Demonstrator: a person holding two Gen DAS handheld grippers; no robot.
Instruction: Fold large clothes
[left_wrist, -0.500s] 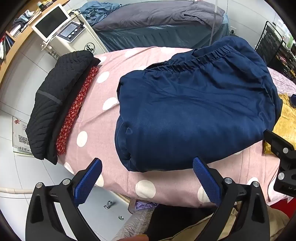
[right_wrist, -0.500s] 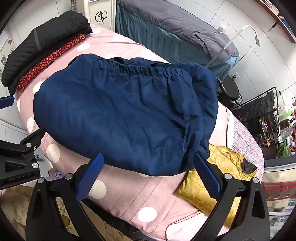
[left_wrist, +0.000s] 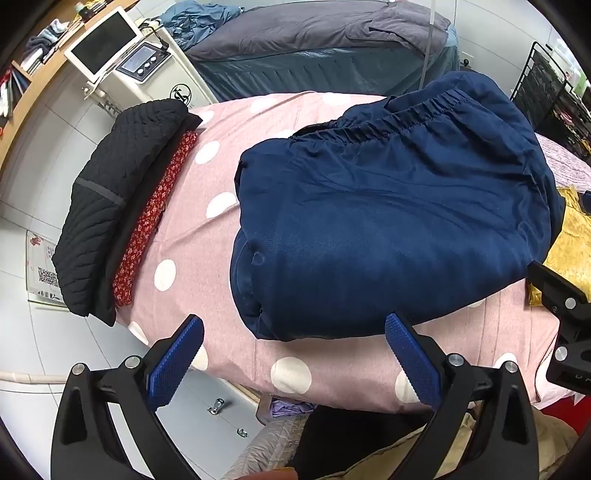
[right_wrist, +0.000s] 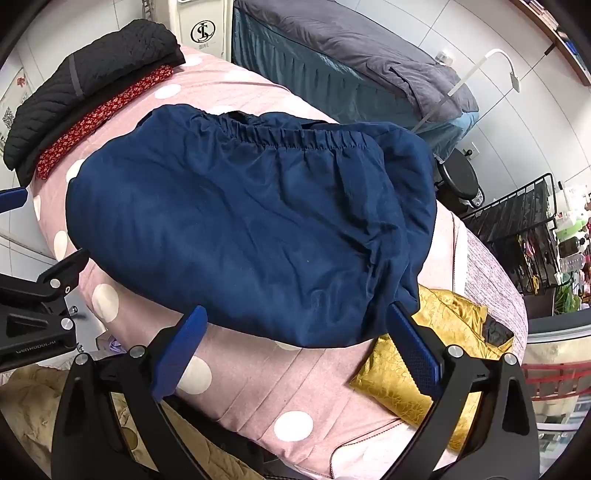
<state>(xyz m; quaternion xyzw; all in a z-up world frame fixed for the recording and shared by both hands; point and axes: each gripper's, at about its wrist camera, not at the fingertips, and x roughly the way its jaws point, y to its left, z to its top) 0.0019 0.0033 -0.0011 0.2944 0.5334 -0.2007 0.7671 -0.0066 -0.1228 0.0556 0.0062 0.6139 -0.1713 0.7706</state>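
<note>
Navy garment (left_wrist: 388, 221), folded, elastic waistband, on bedspread (left_wrist: 207, 266)

Grey bed (left_wrist: 332, 33), machine w/ screen (left_wrist: 144, 70).

Bed (left_wrist: 207, 295): pink cover with white polka dots. Lying directly on it: a folded navy garment (left_wrist: 388, 221) with an elastic waistband, at the middle; a stack at one end, of a black quilted garment (left_wrist: 110, 206) over a red floral cloth (left_wrist: 155, 218). A crumpled gold fabric (right_wrist: 424, 373) lies at the other end, partly under the navy garment's edge.
</note>
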